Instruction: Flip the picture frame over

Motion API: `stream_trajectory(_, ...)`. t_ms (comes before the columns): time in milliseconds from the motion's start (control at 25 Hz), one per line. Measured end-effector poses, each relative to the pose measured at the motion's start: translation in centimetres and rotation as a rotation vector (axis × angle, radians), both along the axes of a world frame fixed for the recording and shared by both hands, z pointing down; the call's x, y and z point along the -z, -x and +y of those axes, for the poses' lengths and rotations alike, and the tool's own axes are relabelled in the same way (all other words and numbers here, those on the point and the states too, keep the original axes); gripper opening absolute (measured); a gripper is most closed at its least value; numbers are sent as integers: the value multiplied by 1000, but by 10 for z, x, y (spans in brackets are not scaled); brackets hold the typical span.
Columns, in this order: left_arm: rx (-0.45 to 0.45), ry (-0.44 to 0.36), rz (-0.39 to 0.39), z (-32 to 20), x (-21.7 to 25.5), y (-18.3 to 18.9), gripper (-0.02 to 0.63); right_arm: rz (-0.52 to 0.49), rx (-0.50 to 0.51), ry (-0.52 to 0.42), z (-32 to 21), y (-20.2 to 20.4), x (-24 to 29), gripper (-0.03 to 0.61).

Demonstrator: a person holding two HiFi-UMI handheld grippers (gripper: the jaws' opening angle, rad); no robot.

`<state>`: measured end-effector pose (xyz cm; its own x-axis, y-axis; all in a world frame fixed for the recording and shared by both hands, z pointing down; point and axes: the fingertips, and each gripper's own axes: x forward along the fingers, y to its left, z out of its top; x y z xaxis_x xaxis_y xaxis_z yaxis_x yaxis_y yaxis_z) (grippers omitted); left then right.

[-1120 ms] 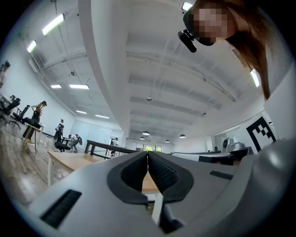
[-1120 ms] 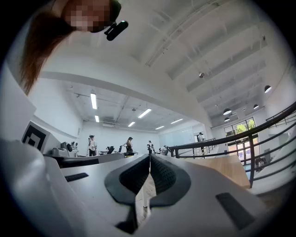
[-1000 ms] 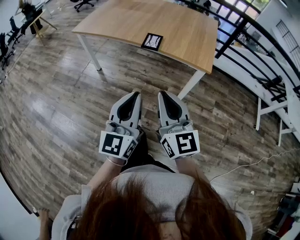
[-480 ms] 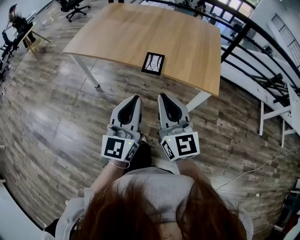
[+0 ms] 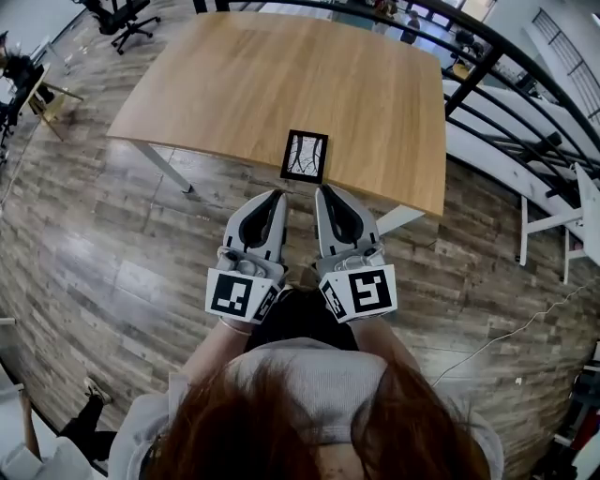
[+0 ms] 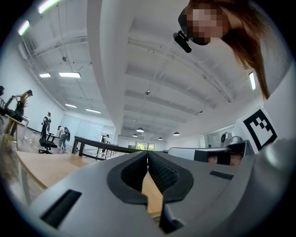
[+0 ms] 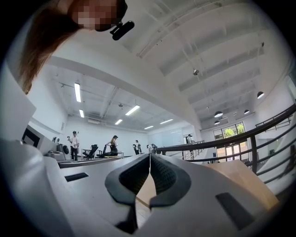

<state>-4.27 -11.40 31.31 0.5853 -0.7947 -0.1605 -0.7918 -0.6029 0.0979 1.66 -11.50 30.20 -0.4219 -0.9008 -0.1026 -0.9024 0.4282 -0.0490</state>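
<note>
A black picture frame (image 5: 305, 156) with a white, dark-lined picture facing up lies flat near the front edge of a wooden table (image 5: 225, 84). My left gripper (image 5: 278, 194) and right gripper (image 5: 321, 189) are held side by side just short of the table's front edge, pointing at the frame. Both are shut with nothing between the jaws, as the left gripper (image 6: 147, 156) and the right gripper (image 7: 150, 158) show in their own views. The frame does not show in either gripper view.
The table stands on white legs (image 5: 163, 164) on a wood-plank floor (image 5: 94, 253). A black railing (image 5: 487, 66) runs behind and to the right of it. Office chairs (image 5: 120, 14) and people stand far back left. A white cable (image 5: 506, 328) lies on the floor at right.
Table and frame have come steadily closer in the head view; the grippers, still side by side and shut, have been carried forward up to the table's front edge.
</note>
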Motion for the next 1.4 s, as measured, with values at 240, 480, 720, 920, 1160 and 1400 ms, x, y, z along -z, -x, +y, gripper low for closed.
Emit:
stream_trajectory(240, 34, 46, 14, -21, -14, 2, 8, 18, 71, 36, -28, 0, -22, 17)
stream_trajectory(480, 65, 87, 16, -32, -31, 1, 8, 250, 85, 90, -53, 7, -66, 18)
stream_trajectory(720, 89, 139, 9, -37, -57, 11, 9, 662, 149, 178, -93, 17, -154, 128)
stream_trajectory(920, 113, 179, -3, -39, -76, 25, 8, 1012, 210, 185, -119, 27, -217, 173)
stream_trajectory(1160, 139, 200, 0, -41, -86, 39, 8, 1331, 241, 93, -140, 40, -265, 173)
stream_trajectory(1400, 163, 215, 7, -40, -92, 51, 8, 1435, 205, 118, -159, 38, -293, 173)
